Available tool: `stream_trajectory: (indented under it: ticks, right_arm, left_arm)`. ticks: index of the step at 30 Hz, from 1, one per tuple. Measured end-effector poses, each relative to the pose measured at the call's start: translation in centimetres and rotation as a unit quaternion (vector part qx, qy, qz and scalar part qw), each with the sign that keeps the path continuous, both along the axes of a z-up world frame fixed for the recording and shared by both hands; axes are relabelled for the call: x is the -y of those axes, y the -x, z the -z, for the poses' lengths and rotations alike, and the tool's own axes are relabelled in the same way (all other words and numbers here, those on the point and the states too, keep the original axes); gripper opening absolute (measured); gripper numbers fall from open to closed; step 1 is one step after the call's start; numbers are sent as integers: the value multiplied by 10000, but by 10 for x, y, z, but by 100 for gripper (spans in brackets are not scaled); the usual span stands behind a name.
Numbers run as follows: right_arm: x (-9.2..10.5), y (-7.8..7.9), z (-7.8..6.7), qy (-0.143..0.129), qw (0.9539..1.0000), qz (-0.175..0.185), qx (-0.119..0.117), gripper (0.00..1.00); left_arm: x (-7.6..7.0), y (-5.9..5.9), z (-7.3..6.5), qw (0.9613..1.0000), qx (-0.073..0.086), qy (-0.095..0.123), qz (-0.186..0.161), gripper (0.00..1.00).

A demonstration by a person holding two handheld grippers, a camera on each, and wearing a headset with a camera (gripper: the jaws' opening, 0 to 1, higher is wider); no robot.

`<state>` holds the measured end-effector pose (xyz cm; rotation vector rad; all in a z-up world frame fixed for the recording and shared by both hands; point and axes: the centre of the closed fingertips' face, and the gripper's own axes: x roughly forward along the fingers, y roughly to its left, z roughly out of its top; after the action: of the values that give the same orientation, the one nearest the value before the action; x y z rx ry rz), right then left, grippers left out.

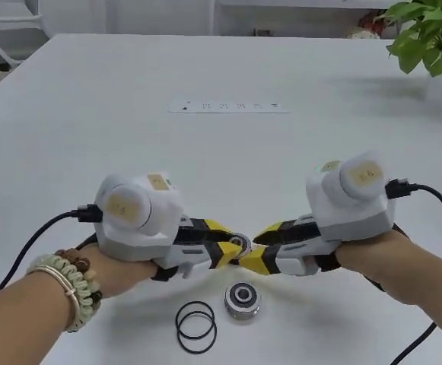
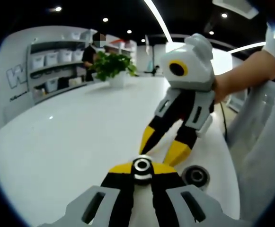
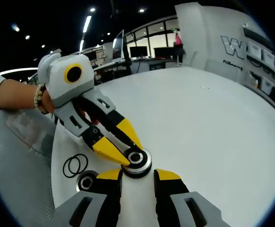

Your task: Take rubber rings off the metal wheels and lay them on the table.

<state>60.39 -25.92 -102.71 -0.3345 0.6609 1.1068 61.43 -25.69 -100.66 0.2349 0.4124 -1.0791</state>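
My left gripper (image 1: pixel 230 248) is shut on a small metal wheel (image 1: pixel 240 244) with a dark outer rim, held above the table between both hands. The same wheel (image 2: pixel 142 165) sits between the yellow tips in the left gripper view. My right gripper (image 3: pixel 138 176) faces it, open, its yellow tips on either side of the wheel's (image 3: pixel 137 161) near edge. A second wheel (image 1: pixel 242 299) lies on the table below, and two black rubber rings (image 1: pixel 196 325) lie overlapping beside it.
The white table (image 1: pixel 221 152) stretches far ahead, with a small printed strip (image 1: pixel 228 106) on it. A potted plant (image 1: pixel 427 34) stands at the far right corner. Cables trail from both grippers. A person stands by shelves in the background.
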Motion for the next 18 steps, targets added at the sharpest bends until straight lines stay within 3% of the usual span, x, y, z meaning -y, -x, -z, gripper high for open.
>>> stream_trajectory:
  ticks: [5, 10, 13, 18]
  right_arm:
    - [-2, 0, 1, 36, 9999, -86, 83, 23]
    - [1, 0, -1, -9, 10000, -90, -12, 18]
    - [7, 1, 1, 121, 9998, -138, -28, 7]
    - [7, 0, 1, 119, 9999, -93, -23, 5]
  left_arm:
    - [0, 0, 0, 10000, 0, 5, 4, 14]
    - [0, 0, 0, 10000, -1, 9, 5, 14]
    - [0, 0, 0, 10000, -3, 15, 4, 14]
    - [0, 0, 0, 10000, -5, 15, -8, 14]
